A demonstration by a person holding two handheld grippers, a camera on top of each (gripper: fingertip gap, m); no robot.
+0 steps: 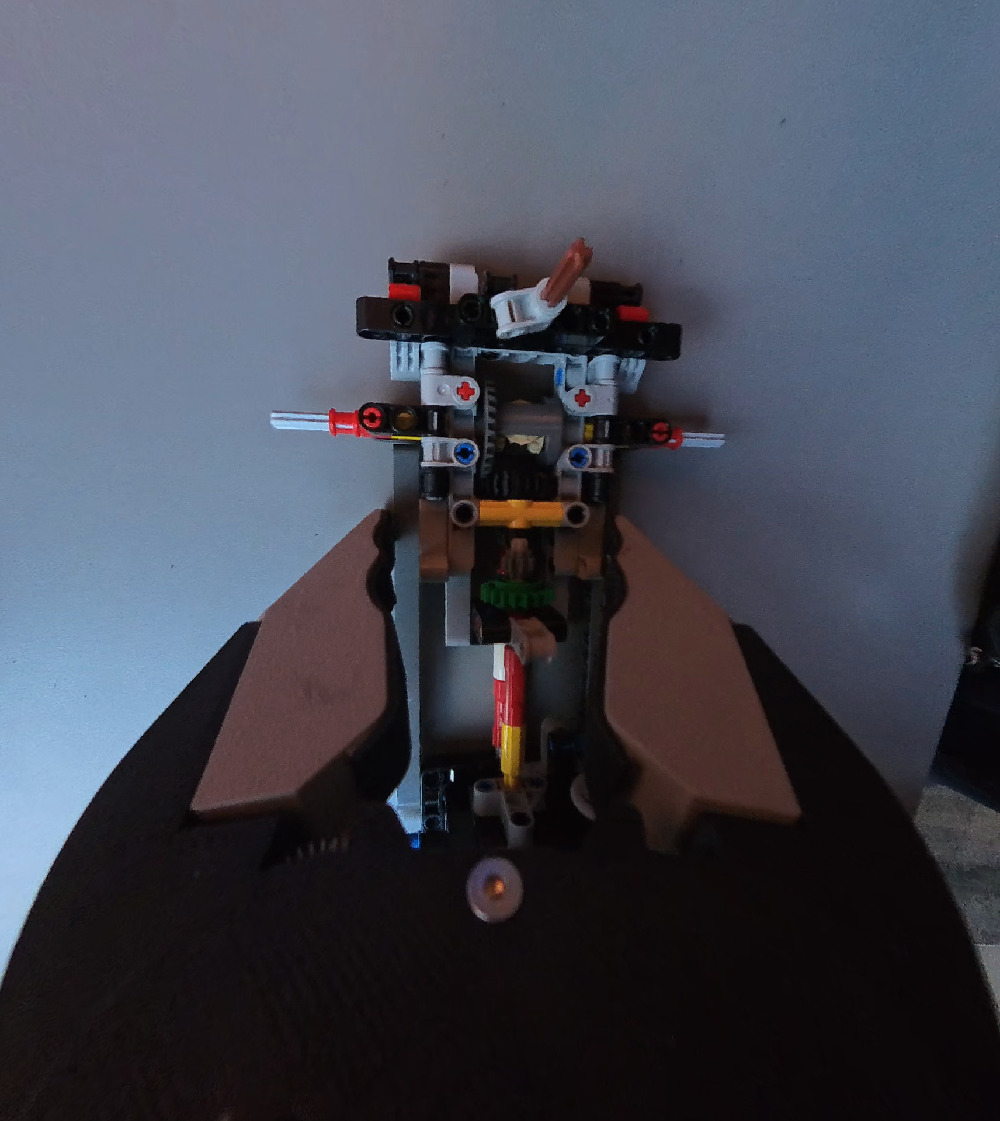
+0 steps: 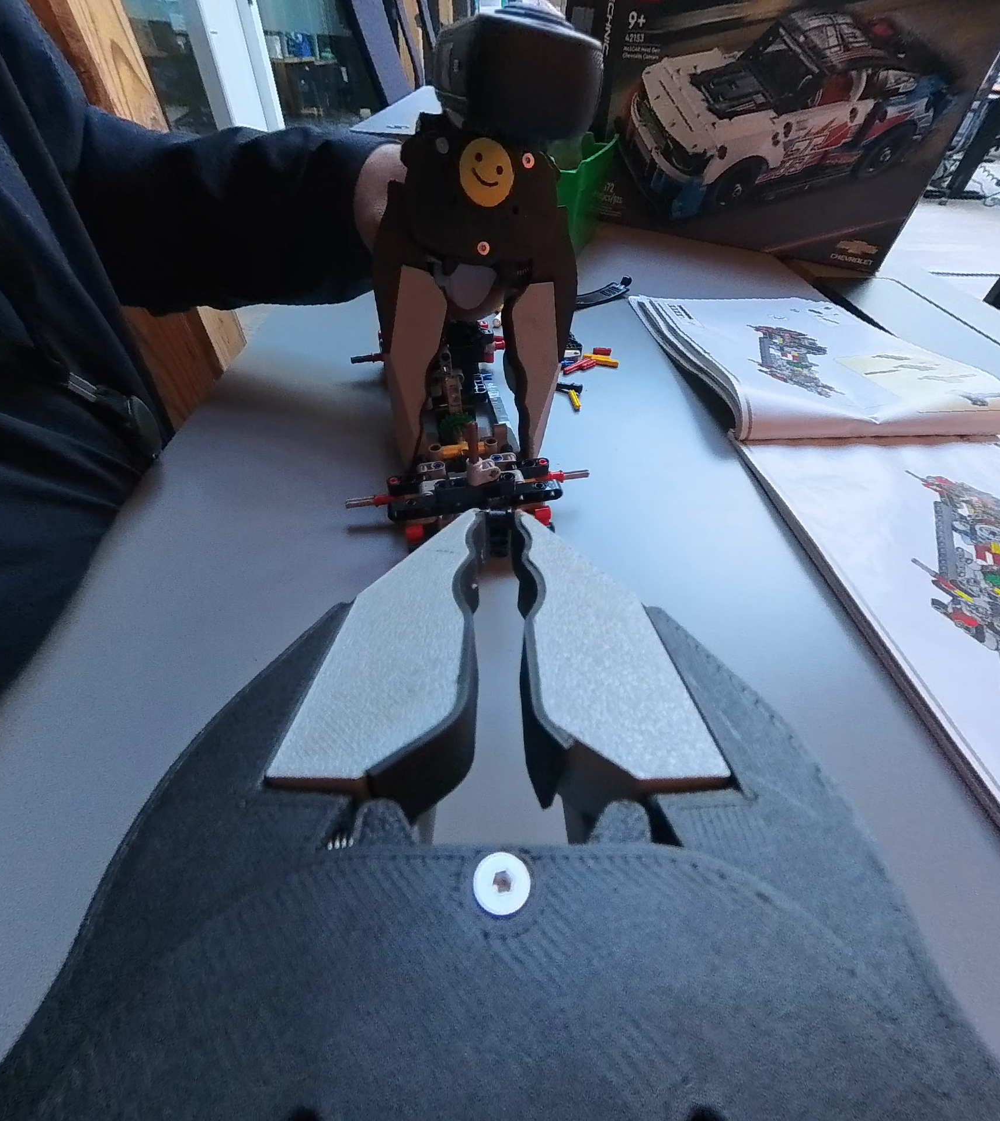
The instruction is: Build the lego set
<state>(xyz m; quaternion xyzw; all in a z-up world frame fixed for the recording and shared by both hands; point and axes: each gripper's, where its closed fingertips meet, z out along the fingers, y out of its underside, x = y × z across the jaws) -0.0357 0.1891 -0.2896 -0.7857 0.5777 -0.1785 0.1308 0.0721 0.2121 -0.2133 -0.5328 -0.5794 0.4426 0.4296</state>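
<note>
The long grey-and-black plastic brick chassis [image 1: 503, 546] on the grey table [image 2: 242, 606] is clasped along its sides by the left gripper [image 1: 500, 534]. A small black connector piece [image 2: 499, 534] at the chassis's near end is pinched by the right gripper [image 2: 497, 528].

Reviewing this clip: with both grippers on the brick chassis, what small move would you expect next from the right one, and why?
Probably a short push straight ahead. The right gripper pinches a small black piece right at the black cross beam, while the left gripper clamps the chassis by its side rails, steadying it on the table.
</note>
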